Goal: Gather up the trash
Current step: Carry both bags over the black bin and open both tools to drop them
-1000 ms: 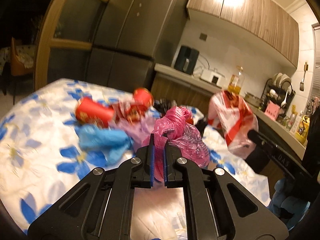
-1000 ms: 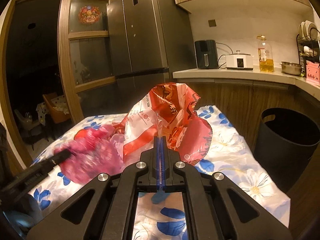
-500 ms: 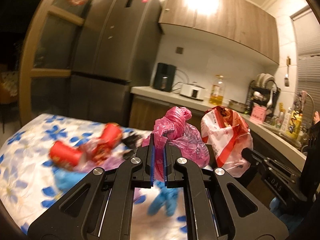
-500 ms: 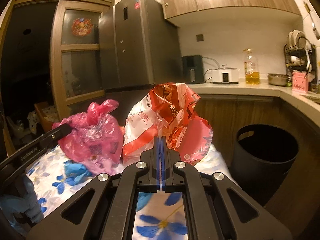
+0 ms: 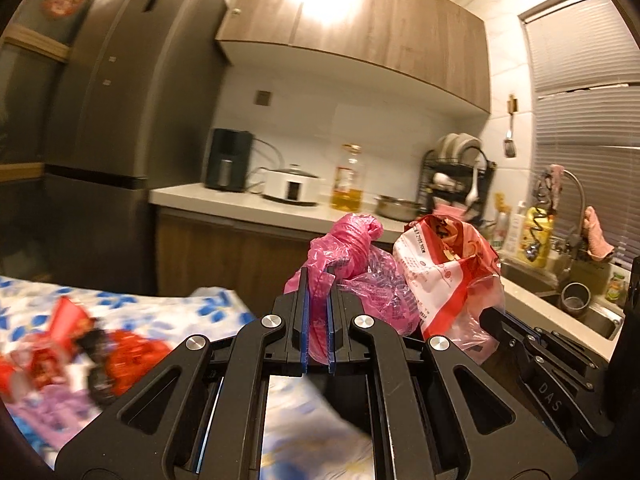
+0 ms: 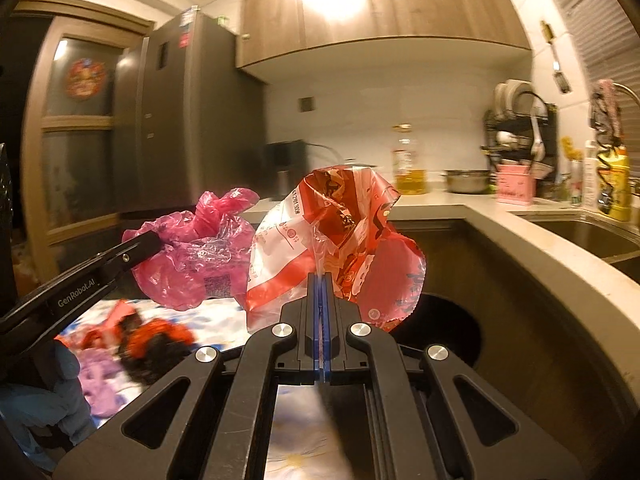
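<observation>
While warm ceiling light glares off the wooden wall cabinets (image 5: 360, 36) across the top of both frames, a grey fridge (image 5: 132, 92) fills the upper left and a pale counter (image 6: 532, 236) bends along the right past a sink (image 6: 600, 236). A floral tablecloth (image 5: 216, 304) at lower left carries blurred red and purple trash (image 6: 156, 332). A black bin (image 6: 448, 328) opens at centre right of the right wrist view, just beyond the table edge. "GenRobot.AI" and "DAS" read on the gripper arms. The left gripper (image 5: 317, 280) pinches a pink bag (image 5: 360, 272); the right gripper (image 6: 320, 284), pressed together, pinches a red-and-white bag (image 6: 336, 240), both aloft, touching at frame centre.
</observation>
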The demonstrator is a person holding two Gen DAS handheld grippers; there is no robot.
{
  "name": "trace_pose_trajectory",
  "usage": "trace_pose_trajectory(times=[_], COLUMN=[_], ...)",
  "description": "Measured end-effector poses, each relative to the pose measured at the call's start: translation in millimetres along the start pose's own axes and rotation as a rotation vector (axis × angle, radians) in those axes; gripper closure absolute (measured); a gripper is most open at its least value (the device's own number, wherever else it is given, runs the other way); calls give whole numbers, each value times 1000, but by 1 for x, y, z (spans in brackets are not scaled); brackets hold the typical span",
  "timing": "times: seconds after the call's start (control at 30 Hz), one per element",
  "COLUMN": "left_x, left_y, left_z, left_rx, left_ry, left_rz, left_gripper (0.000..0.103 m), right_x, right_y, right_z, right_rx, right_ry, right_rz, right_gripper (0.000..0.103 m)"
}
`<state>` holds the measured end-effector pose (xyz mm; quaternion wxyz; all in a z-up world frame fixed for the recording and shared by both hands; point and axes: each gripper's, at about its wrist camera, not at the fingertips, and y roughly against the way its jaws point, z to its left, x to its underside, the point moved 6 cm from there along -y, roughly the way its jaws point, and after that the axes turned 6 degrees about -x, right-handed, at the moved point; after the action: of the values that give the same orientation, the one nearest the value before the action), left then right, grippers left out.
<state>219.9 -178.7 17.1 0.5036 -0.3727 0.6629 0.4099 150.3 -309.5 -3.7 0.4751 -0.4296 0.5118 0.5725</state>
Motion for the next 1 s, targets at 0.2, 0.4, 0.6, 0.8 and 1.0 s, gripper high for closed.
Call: trace_pose_trajectory(times=[0.2,0.4,0.6,0.8,1.0], left_x=[6,21,39,53,69], left_y=[-40,-76,-101,-120,-133], left_z=[-35,-58,-70,-69,-75], left_rx=[66,80,104,122,169], left_ry=[-4,-13,-17,11,8], left_rz=[15,35,69,110,172], left_gripper=[97,97,97,96,96], right_x=[1,3,4,11,17], right_y=[-9,-21,-36,-49,-61], right_z=[-45,-70,-83,-92,-98], right_rx=[81,115,131,134,135], right_ry=[-37,-59,-76,-88,-104], right_rz=[-2,5,25,54,86], right_gripper=[101,101,101,101,96])
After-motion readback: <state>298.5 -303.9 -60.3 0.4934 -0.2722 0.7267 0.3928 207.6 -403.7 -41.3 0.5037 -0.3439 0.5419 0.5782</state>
